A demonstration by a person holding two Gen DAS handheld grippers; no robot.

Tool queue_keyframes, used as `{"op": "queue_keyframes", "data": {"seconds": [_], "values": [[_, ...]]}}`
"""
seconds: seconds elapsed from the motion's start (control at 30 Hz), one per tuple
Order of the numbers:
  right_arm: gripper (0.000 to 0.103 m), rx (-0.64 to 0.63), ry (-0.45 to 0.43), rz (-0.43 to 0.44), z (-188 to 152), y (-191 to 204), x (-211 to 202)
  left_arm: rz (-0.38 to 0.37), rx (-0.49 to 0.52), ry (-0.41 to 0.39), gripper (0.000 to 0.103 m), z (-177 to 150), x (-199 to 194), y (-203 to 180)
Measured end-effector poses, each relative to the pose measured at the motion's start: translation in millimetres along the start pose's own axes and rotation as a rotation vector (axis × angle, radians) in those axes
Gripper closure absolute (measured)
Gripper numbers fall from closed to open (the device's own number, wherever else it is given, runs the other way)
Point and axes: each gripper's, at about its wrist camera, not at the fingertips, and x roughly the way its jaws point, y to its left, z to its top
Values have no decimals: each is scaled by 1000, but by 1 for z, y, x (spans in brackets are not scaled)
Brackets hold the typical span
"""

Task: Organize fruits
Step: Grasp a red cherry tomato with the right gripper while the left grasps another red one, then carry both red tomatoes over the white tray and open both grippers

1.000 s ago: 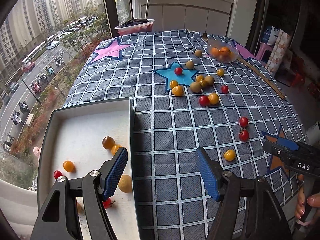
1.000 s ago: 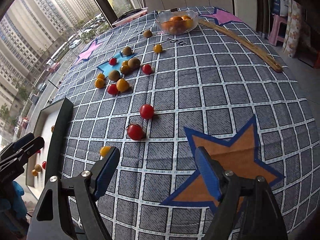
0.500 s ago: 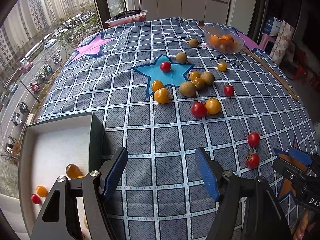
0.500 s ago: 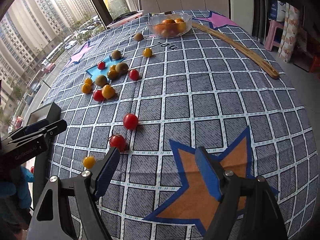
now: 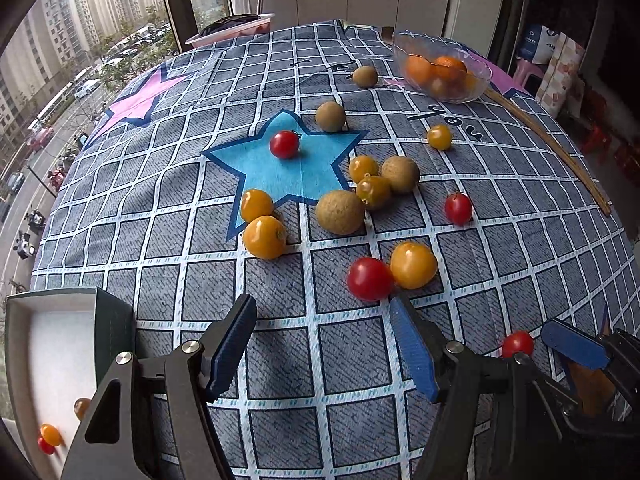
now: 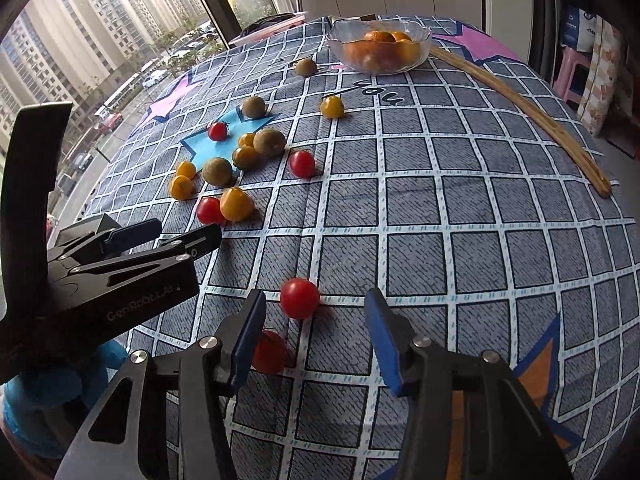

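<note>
- The left gripper (image 5: 324, 344) hovers low over the checked cloth-covered surface (image 5: 500, 216) with its blue-padded fingers (image 5: 234, 344) spread wide and nothing between them.
- A red cherry tomato (image 5: 369, 278) touching a yellow one (image 5: 413, 265) lies just ahead of the left gripper's right fingertip, outside the gap.
- Further ahead sits a loose cluster of yellow tomatoes and brown round fruits (image 5: 340, 212) around a blue star (image 5: 288, 168) printed on the cloth.
- The right gripper (image 6: 316, 328) is also wide open and holds nothing; one red tomato (image 6: 299, 298) lies just ahead of the gap, nearer the left finger.
- A second red tomato (image 6: 269, 352) sits against the outer side of that left finger, partly hidden by it.
- Only the left wrist view shows the white-lined tray (image 5: 52, 360) at the surface's near left edge, with a few small fruits (image 5: 50, 434) in it.
- The right wrist view shows the left gripper from the side and more of the long wooden stick (image 6: 520, 104) beside the glass bowl of oranges (image 6: 380, 50).
</note>
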Motion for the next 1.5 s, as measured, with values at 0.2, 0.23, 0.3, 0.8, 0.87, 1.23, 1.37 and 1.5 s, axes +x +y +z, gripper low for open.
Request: {"op": "queue_keyframes", "data": {"seconds": [0.2, 0.23, 0.3, 0.8, 0.87, 1.23, 1.37, 1.5], "values": [[53, -73, -10, -49, -2, 9, 2, -13, 18, -14, 50, 9, 3, -7], [55, -81, -10, -56, -2, 10, 2, -20, 23, -17, 53, 9, 3, -9], [71, -92, -10, -56, -2, 12, 3, -29, 31, -19, 64, 10, 3, -12], [81, 5, -10, 64, -17, -2, -22, -91, 16, -44, 78, -21, -36, -4], [81, 12, -12, 75, -21, -2, -28, -95, 18, -57, 78, -30, -50, -2], [81, 46, -6, 87, -49, -4, -53, -86, 4, -116, 78, -89, -113, 20], [81, 63, -1, 103, -62, -3, -58, -90, -24, -115, 78, -110, -126, 31], [81, 74, -1, 121, -77, 0, -62, -71, -33, -113, 78, -128, -135, 37]]}}
